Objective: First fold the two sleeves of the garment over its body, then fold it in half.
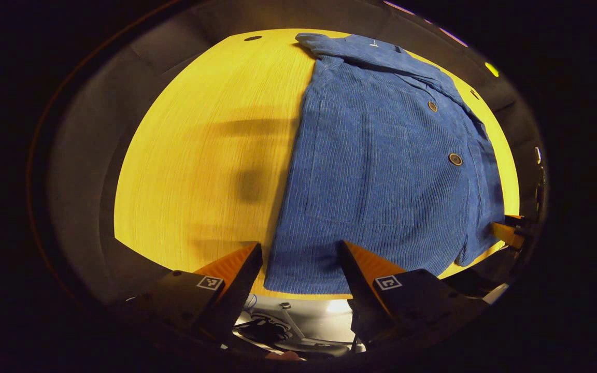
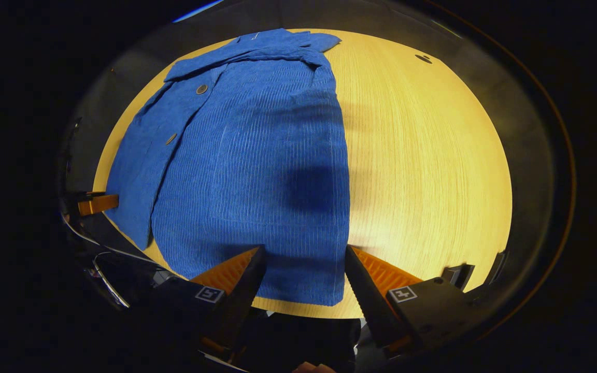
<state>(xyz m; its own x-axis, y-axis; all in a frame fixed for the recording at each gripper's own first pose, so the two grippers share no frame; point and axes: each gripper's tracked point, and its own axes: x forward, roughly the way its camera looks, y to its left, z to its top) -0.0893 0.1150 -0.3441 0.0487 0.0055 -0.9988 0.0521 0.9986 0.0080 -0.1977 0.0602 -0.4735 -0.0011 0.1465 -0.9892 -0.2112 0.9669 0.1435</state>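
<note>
A blue jacket (image 1: 381, 171) with ribbed cloth lies flat on the round yellow tabletop (image 1: 210, 155). Its sleeves are already folded in over its body, so it looks like a long, neat block. Its collar (image 1: 360, 49) points to the far side, and its bottom edge lies near the close rim. Brown buttons (image 1: 455, 159) run down its front.

The left gripper (image 1: 301, 259) hangs over the bottom edge, by one corner. Its fingers are spread apart and hold nothing. The right gripper (image 2: 303, 261) hangs over the bottom edge (image 2: 298, 295) by the other corner. Its fingers are spread apart too, with nothing between them. Dark shadows fall on the wood and the cloth.
</note>
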